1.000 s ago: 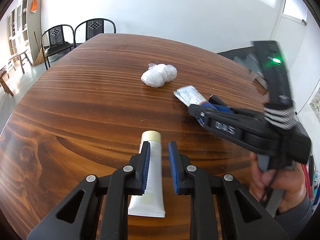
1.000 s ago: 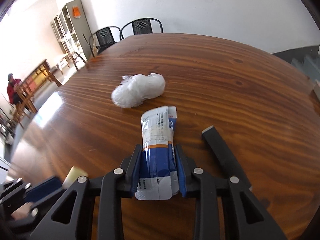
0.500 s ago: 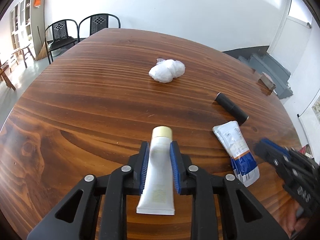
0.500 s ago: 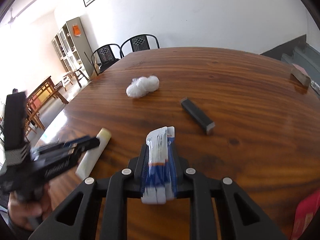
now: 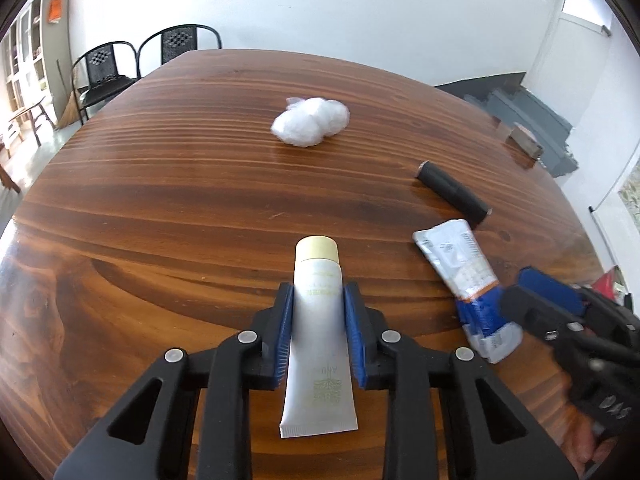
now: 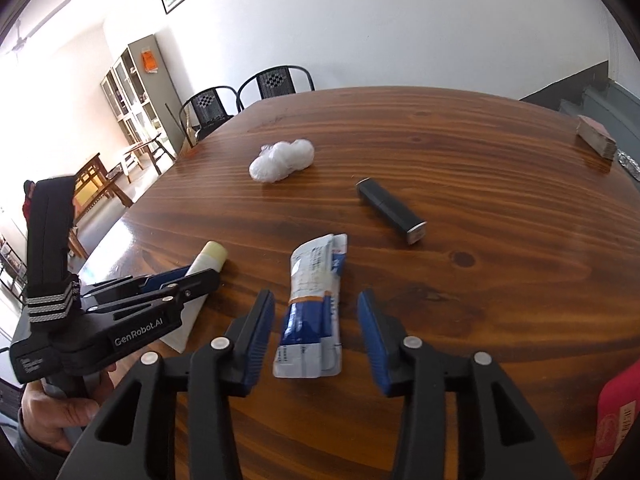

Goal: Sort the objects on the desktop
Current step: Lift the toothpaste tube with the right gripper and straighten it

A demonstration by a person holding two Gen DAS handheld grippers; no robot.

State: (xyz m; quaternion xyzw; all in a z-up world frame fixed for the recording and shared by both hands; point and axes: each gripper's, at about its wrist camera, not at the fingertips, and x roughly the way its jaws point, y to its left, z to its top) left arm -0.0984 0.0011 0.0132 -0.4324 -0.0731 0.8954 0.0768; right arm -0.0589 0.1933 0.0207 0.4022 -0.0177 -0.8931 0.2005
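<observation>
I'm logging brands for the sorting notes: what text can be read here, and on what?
"GenRobot.AI": side of the left tool.
White tube: faint print, too small to read.
Blue and white packet: print too blurred to read.
Red packet at the edge: characters unreadable.

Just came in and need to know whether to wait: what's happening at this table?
A person is sorting items on the wooden table with two handheld tools. The left tool is shut on a white tube. The right tool has just been opening, and the blue-and-white packet lies loose between its fingers. A white wad and a black stick lie untouched.
</observation>
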